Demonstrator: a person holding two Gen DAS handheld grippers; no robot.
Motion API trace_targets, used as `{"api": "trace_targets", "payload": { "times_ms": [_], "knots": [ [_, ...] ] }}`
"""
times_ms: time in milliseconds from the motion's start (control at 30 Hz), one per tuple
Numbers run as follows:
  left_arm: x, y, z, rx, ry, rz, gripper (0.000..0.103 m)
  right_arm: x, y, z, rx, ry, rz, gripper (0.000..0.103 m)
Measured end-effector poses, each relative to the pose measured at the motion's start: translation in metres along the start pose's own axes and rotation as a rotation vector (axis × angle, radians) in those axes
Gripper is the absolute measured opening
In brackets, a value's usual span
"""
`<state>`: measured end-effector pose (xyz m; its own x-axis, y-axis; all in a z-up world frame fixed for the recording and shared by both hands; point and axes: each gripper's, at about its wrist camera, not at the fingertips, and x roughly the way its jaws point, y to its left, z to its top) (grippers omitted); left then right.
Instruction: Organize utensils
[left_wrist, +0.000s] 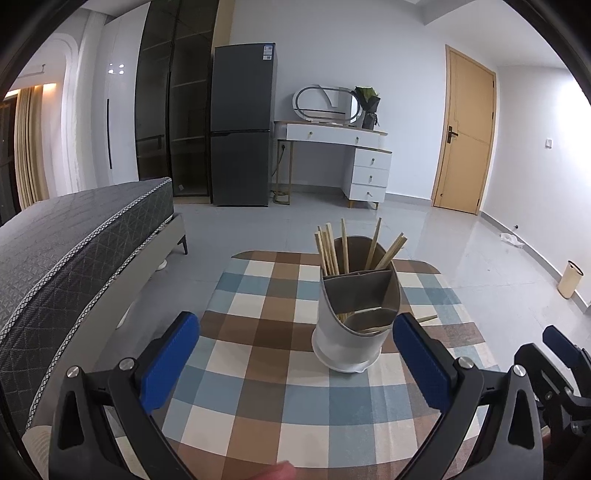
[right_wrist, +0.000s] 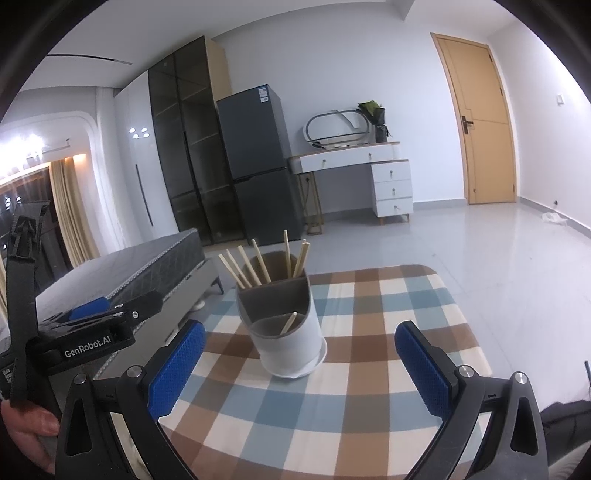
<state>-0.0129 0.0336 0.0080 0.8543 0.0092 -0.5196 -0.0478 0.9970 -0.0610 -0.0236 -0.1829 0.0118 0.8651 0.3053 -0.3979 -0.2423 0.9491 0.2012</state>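
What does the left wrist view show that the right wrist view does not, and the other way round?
Only the left view: a chopstick lying on the tablecloth behind the holder, and a beige bin by the wall. Only the right view: a hand gripping the left gripper. Both: the holder with chopsticks upright, the fridge, the door, open fingers.

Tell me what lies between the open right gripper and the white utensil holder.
Only bare checked tablecloth lies between the right gripper and the white utensil holder, as the right wrist view shows.

Chopsticks (right_wrist: 258, 264) in holder (right_wrist: 286, 339) — holder on table (right_wrist: 388, 369), bed (right_wrist: 122, 273) left.
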Motion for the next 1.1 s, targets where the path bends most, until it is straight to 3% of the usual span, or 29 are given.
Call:
{"api": "trace_targets", "payload": {
  "times_ms": [1100],
  "knots": [
    [0.0017,0.0084,0.0019,-0.033,-0.016,-0.014,0.102,0.0063,0.0014,-0.0043,-0.011,0.027,-0.009,0.103]
  ]
}}
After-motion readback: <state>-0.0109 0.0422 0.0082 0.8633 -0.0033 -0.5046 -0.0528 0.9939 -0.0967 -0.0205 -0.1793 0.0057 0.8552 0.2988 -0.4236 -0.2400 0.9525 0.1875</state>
